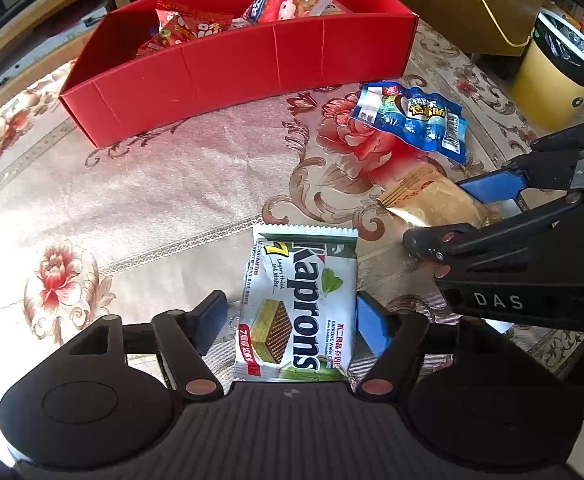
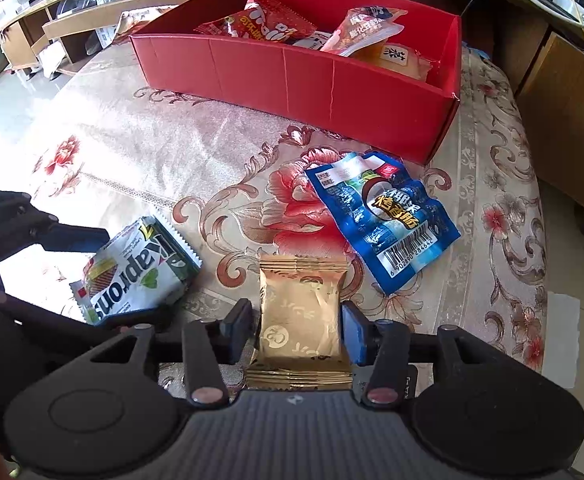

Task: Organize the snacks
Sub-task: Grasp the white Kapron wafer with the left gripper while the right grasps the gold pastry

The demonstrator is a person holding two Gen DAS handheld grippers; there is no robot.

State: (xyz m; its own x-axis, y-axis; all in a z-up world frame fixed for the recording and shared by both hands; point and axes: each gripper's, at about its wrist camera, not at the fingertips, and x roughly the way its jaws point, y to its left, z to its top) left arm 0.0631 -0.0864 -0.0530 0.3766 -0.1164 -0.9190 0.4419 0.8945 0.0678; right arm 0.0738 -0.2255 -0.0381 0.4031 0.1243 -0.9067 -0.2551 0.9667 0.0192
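A white-green Kaprons wafer pack (image 1: 297, 308) lies on the floral tablecloth between the fingers of my left gripper (image 1: 292, 322). The right pad touches its edge and the left pad stands a little off, so the jaws are open around it. It also shows in the right wrist view (image 2: 136, 276). My right gripper (image 2: 297, 330) has both pads against a gold snack packet (image 2: 301, 314), which also shows in the left wrist view (image 1: 439, 200). A blue sausage packet (image 1: 411, 120) (image 2: 383, 216) lies loose. The red box (image 1: 228, 76) (image 2: 303, 80) holds several snacks.
The flowered tablecloth (image 1: 132, 200) covers the table. A yellow bin (image 1: 559, 76) stands beyond the table's right edge. Wooden furniture and shelves (image 2: 92, 12) run behind the box. A yellow cable (image 1: 487, 8) hangs at the back right.
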